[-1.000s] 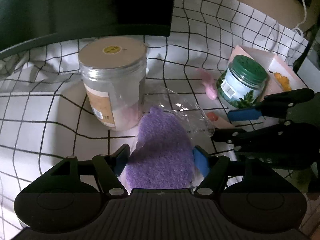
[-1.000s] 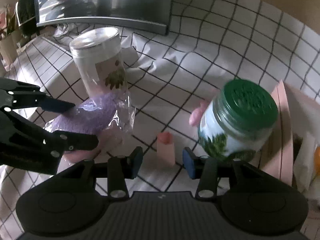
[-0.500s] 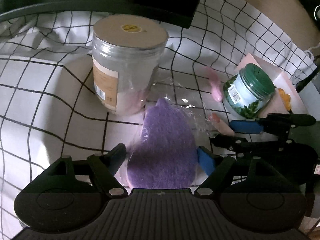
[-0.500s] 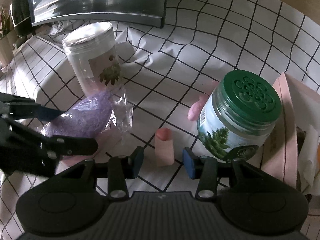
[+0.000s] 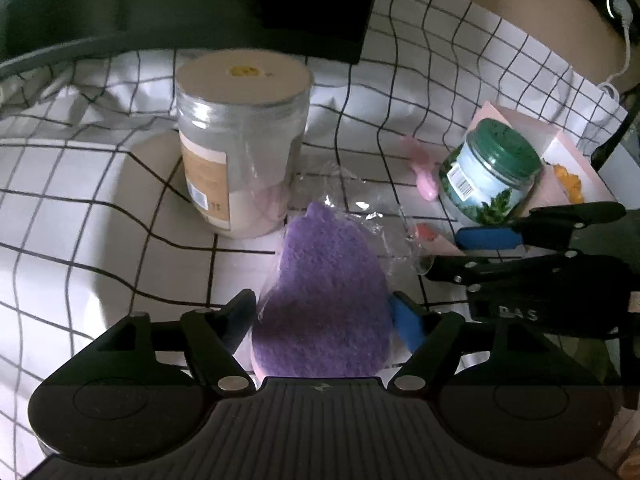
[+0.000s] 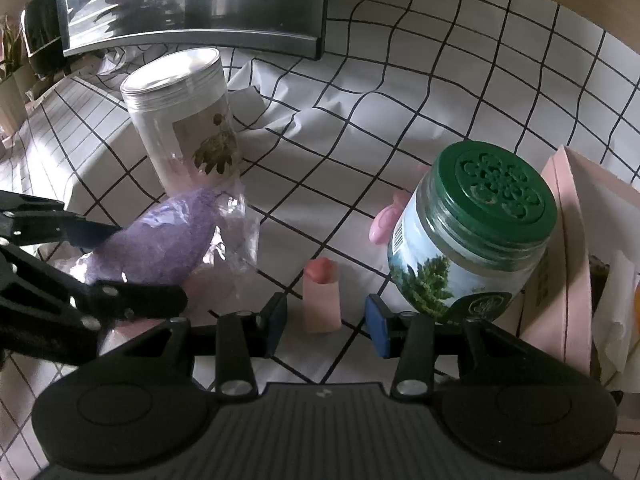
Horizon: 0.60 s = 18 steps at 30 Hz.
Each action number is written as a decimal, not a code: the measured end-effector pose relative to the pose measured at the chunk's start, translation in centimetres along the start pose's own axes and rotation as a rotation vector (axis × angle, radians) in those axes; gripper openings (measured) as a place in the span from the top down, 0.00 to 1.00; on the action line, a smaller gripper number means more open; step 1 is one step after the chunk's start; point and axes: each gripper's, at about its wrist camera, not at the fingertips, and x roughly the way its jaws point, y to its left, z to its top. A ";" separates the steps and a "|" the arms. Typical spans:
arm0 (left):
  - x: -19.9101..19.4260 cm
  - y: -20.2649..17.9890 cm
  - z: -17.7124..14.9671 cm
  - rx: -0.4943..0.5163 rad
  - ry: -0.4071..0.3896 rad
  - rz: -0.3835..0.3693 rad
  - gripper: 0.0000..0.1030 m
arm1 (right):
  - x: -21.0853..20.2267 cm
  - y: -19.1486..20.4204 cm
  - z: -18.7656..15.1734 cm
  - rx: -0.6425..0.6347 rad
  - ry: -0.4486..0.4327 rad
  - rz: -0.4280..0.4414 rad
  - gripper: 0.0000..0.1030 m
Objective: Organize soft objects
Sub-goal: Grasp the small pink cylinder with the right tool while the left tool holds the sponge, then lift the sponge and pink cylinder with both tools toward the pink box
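Observation:
A purple sponge [image 5: 324, 288] in a clear plastic wrap lies on the checked cloth [image 5: 80, 220], in front of a clear jar [image 5: 244, 140] with a beige lid. My left gripper [image 5: 324, 308] straddles the sponge; its jaws are closing, and the pads stand at the sponge's edges without squeezing it. In the right wrist view the sponge [image 6: 160, 236] sits between the left gripper's [image 6: 150, 266] fingers. My right gripper [image 6: 326, 312] is open around a small pink block [image 6: 322, 300] with a coral top, with a gap on each side.
A green-lidded jar [image 6: 476, 232] stands right of the pink block, with a pink soft piece [image 6: 384, 220] behind it. A pink box [image 6: 560, 260] holding paper sits at the far right. A dark monitor [image 5: 280, 0] runs along the back edge.
The left gripper's jaws have widened slightly around the purple sponge and its view has rolled a little. The right gripper and the pink block have stayed where they were.

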 end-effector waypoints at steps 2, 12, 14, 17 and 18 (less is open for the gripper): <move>-0.3 -0.4 -0.1 0.025 0.006 0.019 0.26 | 0.1 0.1 0.2 -0.009 0.000 0.000 0.68; -6.3 -1.8 2.5 0.070 -0.111 0.016 0.27 | -2.5 0.5 2.0 -0.022 -0.019 0.038 0.81; -7.8 -2.5 4.0 0.105 -0.169 0.038 0.27 | -3.5 0.0 2.9 -0.004 -0.040 0.042 0.81; -9.0 -3.2 6.7 0.128 -0.211 0.070 0.27 | -4.7 -0.8 4.7 0.012 -0.064 0.027 0.81; -9.0 -3.4 7.8 0.138 -0.212 0.089 0.27 | -5.1 -1.1 5.3 0.018 -0.068 0.023 0.81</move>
